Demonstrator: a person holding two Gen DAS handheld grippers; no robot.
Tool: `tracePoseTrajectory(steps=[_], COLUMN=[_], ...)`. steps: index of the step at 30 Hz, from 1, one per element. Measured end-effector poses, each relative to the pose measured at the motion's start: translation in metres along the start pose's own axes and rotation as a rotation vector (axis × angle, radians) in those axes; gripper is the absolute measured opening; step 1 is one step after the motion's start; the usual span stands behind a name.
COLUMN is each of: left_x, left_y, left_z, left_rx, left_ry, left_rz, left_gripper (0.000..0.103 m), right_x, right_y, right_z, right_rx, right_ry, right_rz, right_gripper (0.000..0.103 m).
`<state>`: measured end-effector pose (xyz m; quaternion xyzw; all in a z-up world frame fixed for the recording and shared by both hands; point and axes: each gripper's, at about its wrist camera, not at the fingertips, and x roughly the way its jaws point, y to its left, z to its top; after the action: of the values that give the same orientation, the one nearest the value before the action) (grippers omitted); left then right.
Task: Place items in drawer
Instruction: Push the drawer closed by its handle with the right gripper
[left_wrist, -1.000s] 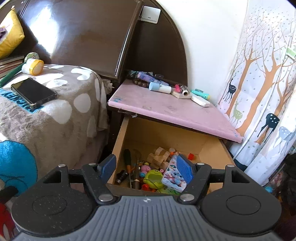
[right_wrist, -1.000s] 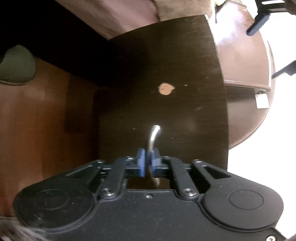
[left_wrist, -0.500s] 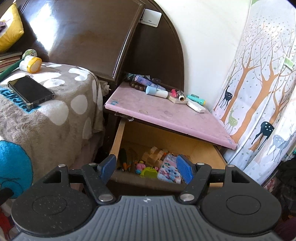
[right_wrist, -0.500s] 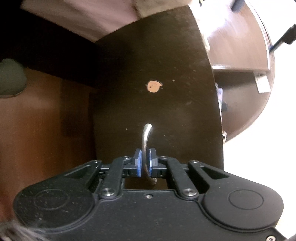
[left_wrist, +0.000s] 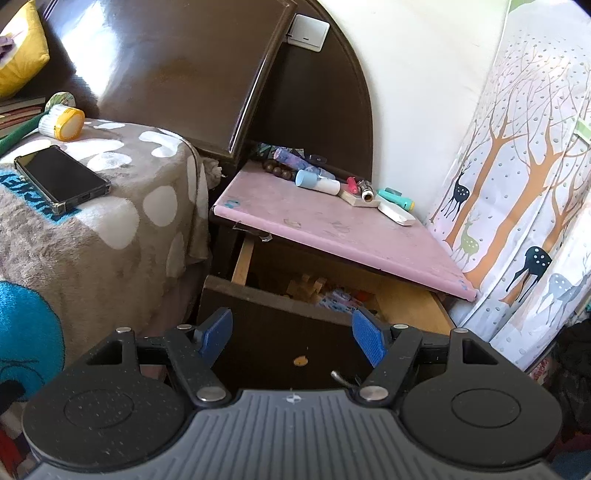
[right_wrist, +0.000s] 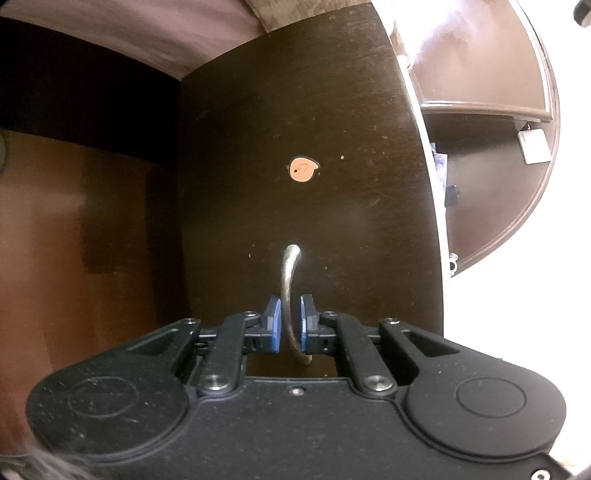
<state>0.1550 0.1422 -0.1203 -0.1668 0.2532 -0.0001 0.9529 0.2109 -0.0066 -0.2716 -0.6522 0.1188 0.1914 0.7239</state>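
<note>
The right gripper (right_wrist: 290, 325) pinches the one metal handle (right_wrist: 289, 280) on the drawer (left_wrist: 280, 332) front; the left gripper (left_wrist: 291, 332) hovers with fingers spread; beyond, one drawer partly open under the pink desk (left_wrist: 332, 229); one phone (left_wrist: 61, 177) lies on the bed (left_wrist: 110, 229).

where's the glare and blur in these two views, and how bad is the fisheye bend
Left wrist view: sun glare on the glossy dark wooden headboard; fisheye bows the patterned white curtain; focus sharp. Right wrist view: right edge blown out white, the lower left corner smeared; the curved metal drawer handle and dark drawer front stay clear.
</note>
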Motion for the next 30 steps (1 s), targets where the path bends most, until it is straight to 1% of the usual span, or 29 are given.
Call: tracePoseTrajectory(steps=[8, 22, 28, 30], left_x=[0.003, 0.006, 0.007, 0.007], left_y=[0.004, 0.007, 0.006, 0.006], left_z=[0.000, -0.001, -0.001, -0.003], left_rx=[-0.006, -0.012, -0.015, -0.011], left_ry=[0.010, 0.020, 0.023, 0.027], left_rz=[0.001, 0.004, 0.001, 0.000], left_gripper=[0.071, 0.071, 0.071, 0.071], right_x=[0.029, 0.065, 0.066, 0.063], right_y=[-0.016, -0.018, -0.015, -0.018], right_z=[0.004, 0.008, 0.007, 0.012], right_rx=[0.019, 0.044, 0.038, 0.049], right_ry=[0.018, 0.053, 0.031, 0.042], right_rz=[-0.014, -0.007, -0.014, -0.011], right_gripper=[0.003, 0.003, 0.003, 0.003])
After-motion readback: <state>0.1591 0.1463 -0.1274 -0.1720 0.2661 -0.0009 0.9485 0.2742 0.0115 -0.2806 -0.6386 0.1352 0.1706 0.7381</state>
